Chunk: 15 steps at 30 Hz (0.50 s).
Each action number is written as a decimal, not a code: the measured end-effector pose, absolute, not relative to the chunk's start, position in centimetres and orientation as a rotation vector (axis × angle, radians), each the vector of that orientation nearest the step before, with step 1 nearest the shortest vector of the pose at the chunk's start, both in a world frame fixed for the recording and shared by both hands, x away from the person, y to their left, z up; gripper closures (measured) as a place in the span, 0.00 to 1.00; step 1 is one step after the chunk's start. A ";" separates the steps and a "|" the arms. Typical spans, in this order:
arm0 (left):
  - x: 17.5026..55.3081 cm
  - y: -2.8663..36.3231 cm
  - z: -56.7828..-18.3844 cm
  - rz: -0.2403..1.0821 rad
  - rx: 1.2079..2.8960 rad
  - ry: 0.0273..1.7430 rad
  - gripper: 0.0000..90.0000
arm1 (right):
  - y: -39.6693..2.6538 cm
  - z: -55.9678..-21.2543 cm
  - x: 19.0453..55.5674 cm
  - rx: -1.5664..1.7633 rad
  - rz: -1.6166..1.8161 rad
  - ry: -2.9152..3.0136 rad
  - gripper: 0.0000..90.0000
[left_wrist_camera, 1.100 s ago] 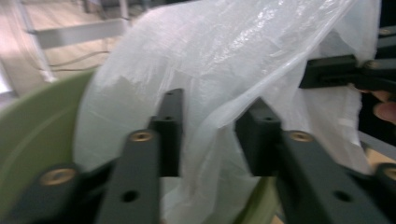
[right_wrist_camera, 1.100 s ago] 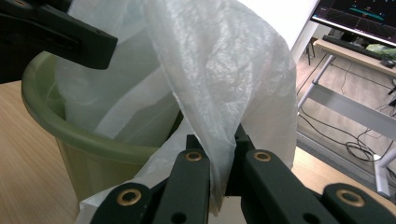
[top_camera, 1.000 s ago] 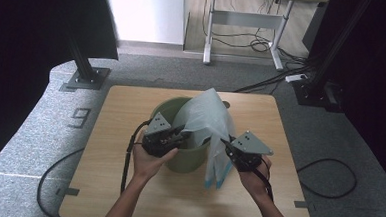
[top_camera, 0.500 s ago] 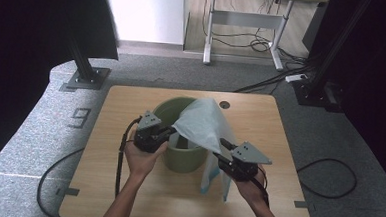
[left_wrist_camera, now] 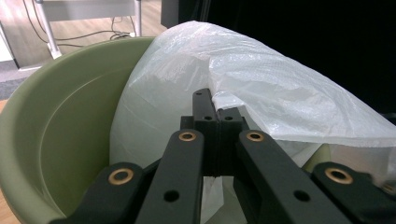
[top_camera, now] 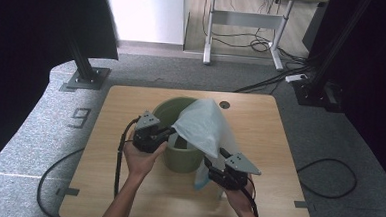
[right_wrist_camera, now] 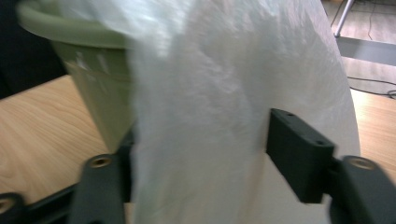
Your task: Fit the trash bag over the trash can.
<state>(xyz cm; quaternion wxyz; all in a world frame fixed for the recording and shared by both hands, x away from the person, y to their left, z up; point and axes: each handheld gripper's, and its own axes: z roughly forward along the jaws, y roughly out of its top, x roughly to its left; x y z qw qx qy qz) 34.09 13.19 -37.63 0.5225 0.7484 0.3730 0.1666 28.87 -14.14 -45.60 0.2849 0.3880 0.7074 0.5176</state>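
Work in hand: lining the green plastic bin (top_camera: pixel 182 138) with a thin white plastic bag (top_camera: pixel 202 126) on the wooden counter (top_camera: pixel 126 195).

Left claw (top_camera: pixel 171 133): at the bin's 9 o'clock rim, jaws pressed together and pinching one edge of the bag; the left gripper view shows the film caught between the closed tips (left_wrist_camera: pixel 215 112) over the bin's inner wall.

Bin: upright near the counter's centre. Its inside at 9 o'clock shows bare green, so the bag does not yet line that wall.

Bag: draped in a tent over the bin's 3 o'clock half, with a tail hanging down outside the wall at about 5 o'clock.

Right claw (top_camera: pixel 207 165): low at the bin's 5 o'clock side. Its jaws have just been opening and stand spread, the hanging film between them but not pressed, as the right gripper view shows (right_wrist_camera: pixel 201 154).

Done: one edge held at the rim.

Left: by my judgement, most of it: open the mouth, push the film inside, fold the edge over the rim all round.
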 end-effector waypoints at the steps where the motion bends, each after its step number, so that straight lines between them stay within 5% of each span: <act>1: 34.1 13.2 -37.6 0.397 1.793 0.891 0.99 | -14.2 -45.7 29.1 1.034 1.381 1.900 0.49; 7: 34.0 13.4 -37.6 0.395 1.795 0.878 0.99 | -14.7 -45.9 29.9 0.968 1.347 1.956 0.95; 15: 34.0 14.0 -37.5 0.400 1.784 0.879 0.99 | -16.9 -41.4 29.3 0.869 1.335 1.843 0.99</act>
